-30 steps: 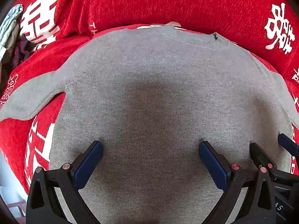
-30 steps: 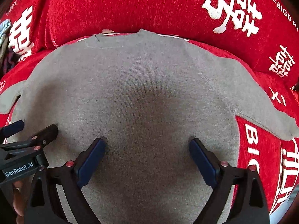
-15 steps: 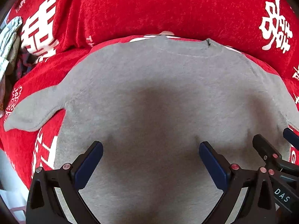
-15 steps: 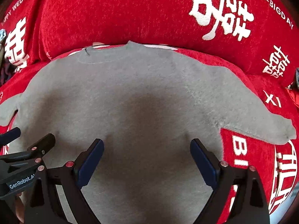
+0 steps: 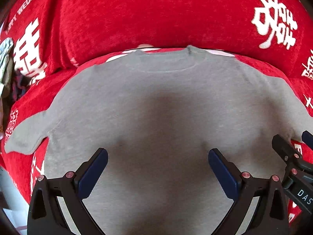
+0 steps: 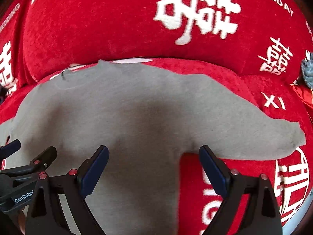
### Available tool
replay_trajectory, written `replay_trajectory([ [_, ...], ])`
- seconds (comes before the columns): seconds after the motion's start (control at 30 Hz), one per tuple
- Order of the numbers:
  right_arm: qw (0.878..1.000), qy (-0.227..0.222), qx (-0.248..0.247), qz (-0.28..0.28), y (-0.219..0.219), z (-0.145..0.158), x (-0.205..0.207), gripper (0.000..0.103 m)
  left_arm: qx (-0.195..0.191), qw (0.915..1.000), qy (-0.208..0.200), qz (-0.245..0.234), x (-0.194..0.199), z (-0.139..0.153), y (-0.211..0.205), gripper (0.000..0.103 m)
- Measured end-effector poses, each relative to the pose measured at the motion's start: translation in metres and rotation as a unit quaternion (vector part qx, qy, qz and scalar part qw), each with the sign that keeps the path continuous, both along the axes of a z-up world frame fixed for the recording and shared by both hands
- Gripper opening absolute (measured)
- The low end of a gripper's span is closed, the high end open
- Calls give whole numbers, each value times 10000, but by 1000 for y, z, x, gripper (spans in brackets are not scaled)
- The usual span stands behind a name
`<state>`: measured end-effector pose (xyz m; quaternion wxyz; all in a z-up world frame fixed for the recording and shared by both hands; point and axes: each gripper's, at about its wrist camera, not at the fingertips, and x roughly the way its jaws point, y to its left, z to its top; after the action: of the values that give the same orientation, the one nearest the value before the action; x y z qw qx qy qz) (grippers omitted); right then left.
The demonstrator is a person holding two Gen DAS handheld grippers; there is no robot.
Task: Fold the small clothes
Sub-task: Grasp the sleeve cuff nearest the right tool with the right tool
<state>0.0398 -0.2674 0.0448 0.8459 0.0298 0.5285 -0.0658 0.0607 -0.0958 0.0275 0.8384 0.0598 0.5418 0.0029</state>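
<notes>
A small grey sweater (image 5: 156, 101) lies flat and spread out on a red cover, neck towards the back cushion; it also shows in the right wrist view (image 6: 137, 113). Its left sleeve (image 5: 25, 135) and right sleeve (image 6: 273, 137) stick out sideways. My left gripper (image 5: 157, 162) is open and empty above the sweater's lower body. My right gripper (image 6: 153, 160) is open and empty above the right side, its right finger (image 6: 213, 168) near the armpit. Each gripper shows at the edge of the other's view.
The red cover (image 6: 244, 195) with white lettering drapes the seat and a back cushion (image 5: 156, 13) just behind the collar. A pale cloth bundle (image 5: 4, 58) lies at the far left. A grey-blue item (image 6: 308, 72) sits at the far right edge.
Both grippers have pulled back and up from the sweater, so more of it shows. The right gripper has also shifted right, now over the right armpit. Both stayed open.
</notes>
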Motion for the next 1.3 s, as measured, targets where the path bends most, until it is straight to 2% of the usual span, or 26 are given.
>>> replay_trajectory([
  [0.53, 9983, -74, -59, -579, -89, -5, -6, 94, 103, 9982, 12, -584, 11, -7, -103, 103],
  [0.93, 9922, -134, -69, -1235, -169, -1, -38, 94, 106, 9942, -48, -1074, 9, -6, -179, 103],
  [1.07, 9851, -212, -57, -1703, -212, 4, -68, 94, 157, 9923, -100, -1228, 4, -9, -198, 103],
  [1.2, 9696, -268, 87, -2429, -263, 0, -93, 93, 200, 9918, -86, -1256, 3, -15, -208, 103],
  [1.3, 9596, -202, 370, -2783, -295, -10, -98, 90, 181, 9921, -87, -1238, 5, -16, -210, 103],
])
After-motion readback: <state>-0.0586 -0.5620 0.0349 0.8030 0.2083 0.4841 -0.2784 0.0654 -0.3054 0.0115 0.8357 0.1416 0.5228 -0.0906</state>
